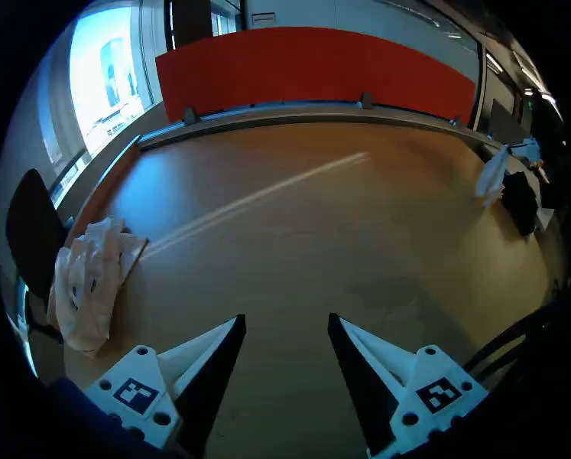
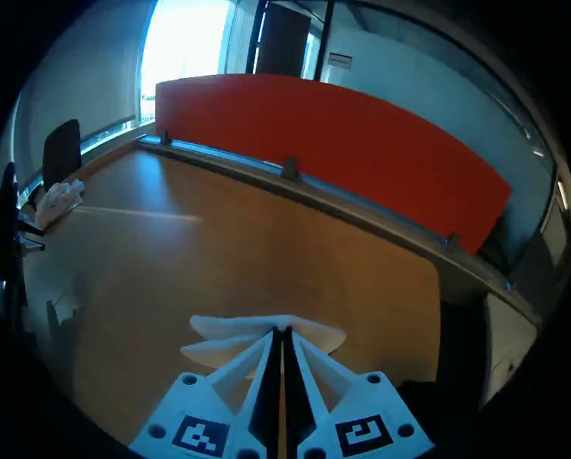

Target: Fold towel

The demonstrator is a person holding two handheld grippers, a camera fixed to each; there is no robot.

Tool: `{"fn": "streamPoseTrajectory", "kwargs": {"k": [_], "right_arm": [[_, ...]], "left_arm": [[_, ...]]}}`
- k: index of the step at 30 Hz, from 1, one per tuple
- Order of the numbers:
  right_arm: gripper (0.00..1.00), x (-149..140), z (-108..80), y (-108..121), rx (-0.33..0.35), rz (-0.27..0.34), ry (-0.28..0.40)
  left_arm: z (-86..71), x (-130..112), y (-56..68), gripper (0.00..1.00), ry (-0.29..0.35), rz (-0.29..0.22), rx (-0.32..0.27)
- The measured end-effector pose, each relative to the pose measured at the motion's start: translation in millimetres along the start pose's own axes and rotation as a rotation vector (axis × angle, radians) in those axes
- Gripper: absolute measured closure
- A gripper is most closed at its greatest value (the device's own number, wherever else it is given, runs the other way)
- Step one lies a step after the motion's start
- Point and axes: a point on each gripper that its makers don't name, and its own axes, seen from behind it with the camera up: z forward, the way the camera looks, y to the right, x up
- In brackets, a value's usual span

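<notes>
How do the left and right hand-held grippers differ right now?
The left hand-held gripper is open, jaws spread wide; the right hand-held gripper is shut, jaws nearly touching. The left one points over bare table; the right one points into a white towel. Both have white bodies and square markers.

A long red divider panel (image 1: 316, 73) is being held up along the far edge of the wooden bench (image 1: 323, 229) by small grey brackets (image 1: 365, 100). A black chair (image 1: 29, 229) is being kept at the bench's left end, and daylight's being let in through the window (image 1: 105, 76) behind it.
</notes>
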Motion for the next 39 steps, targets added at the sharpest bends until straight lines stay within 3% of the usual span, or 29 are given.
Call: {"fn": "streamPoseTrajectory", "kwargs": {"k": [7,24,39], "right_arm": [[0.93,-21.4,-6.5,4.5,-0.008,0.012,-0.023],[0.94,-112.7,-27.3,16.0,-0.050,0.076,-0.147],[0.94,-159.4,-35.6,22.0,-0.099,0.134,-0.218]], "left_arm": [[1.0,0.7,1.2,0.21,-0.001,0.005,-0.003],[1.5,3.1,12.9,0.21,-0.002,0.030,-0.017],[-0.2,2.1,10.3,0.21,-0.007,0.032,-0.012]]}}
